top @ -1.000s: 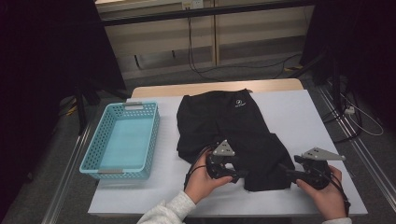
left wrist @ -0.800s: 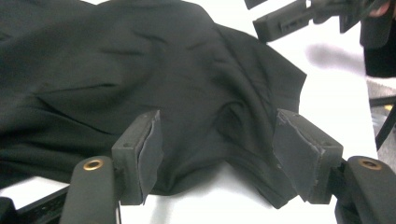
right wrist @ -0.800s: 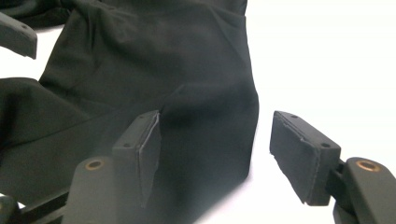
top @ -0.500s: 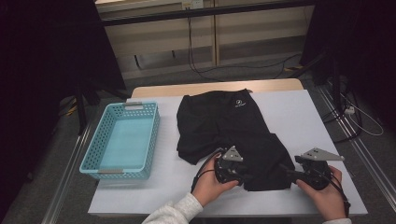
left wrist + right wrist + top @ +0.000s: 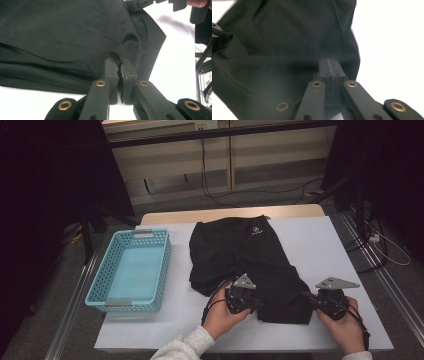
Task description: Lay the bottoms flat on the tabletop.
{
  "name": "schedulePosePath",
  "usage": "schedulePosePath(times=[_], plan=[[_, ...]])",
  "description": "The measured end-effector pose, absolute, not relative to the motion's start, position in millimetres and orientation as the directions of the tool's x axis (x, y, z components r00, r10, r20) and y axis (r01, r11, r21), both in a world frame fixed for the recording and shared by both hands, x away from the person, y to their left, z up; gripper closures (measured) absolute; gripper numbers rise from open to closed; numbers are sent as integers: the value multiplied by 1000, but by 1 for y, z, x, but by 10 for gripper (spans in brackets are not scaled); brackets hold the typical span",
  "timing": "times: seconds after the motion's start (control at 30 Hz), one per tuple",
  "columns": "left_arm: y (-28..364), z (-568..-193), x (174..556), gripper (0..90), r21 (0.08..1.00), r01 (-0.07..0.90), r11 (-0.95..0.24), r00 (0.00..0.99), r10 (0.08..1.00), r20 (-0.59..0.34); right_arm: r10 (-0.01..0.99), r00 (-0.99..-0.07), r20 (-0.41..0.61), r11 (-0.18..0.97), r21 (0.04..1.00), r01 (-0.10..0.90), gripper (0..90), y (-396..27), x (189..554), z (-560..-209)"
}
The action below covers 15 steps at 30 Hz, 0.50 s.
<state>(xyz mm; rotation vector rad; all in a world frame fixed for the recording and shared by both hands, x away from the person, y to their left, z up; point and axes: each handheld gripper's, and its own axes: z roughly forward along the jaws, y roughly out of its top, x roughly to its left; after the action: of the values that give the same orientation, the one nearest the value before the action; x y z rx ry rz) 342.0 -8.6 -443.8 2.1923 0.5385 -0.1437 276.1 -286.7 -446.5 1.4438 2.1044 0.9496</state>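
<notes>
A black garment [image 5: 250, 255] with a small white logo lies spread on the white table [image 5: 330, 245]. At its near edge, my left gripper [image 5: 261, 306] is shut on a bunched fold of the cloth [image 5: 62, 32]; its jaws [image 5: 119, 62] have just been closing, and the fabric is pinched between the pads. My right gripper [image 5: 306, 297] sits at the garment's near right corner. Its jaws [image 5: 329, 62] have just closed too, tips pressed together at the edge of the cloth [image 5: 287, 32]. A hand holds each gripper.
A light blue plastic basket [image 5: 107, 265] stands at the table's left side with nothing in it. Bare white tabletop lies right of the garment and along the near edge. Cables run across the floor beyond the table.
The left hand has edged slightly right along the garment's near edge. The right hand has stayed in place.
</notes>
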Motion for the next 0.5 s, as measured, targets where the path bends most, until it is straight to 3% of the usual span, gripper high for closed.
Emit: schedulePosePath(times=[0.23,0.3,0.4,0.5], plan=[[2,-439,349,859,732,456,-505,882,365,-298,909,-417,17,271,736,620,890,-279,281,-438],[3,-439,349,858,734,453,-507,884,364,-294,904,-428,15,282,731,621,714,-276,280,-443],[4,-439,349,858,737,447,-507,886,363,-288,913,-407,21,263,733,627,555,-276,276,-446],[4,-438,349,858,736,446,-509,886,364,-285,934,-355,28,220,740,636,525,-283,275,-447]])
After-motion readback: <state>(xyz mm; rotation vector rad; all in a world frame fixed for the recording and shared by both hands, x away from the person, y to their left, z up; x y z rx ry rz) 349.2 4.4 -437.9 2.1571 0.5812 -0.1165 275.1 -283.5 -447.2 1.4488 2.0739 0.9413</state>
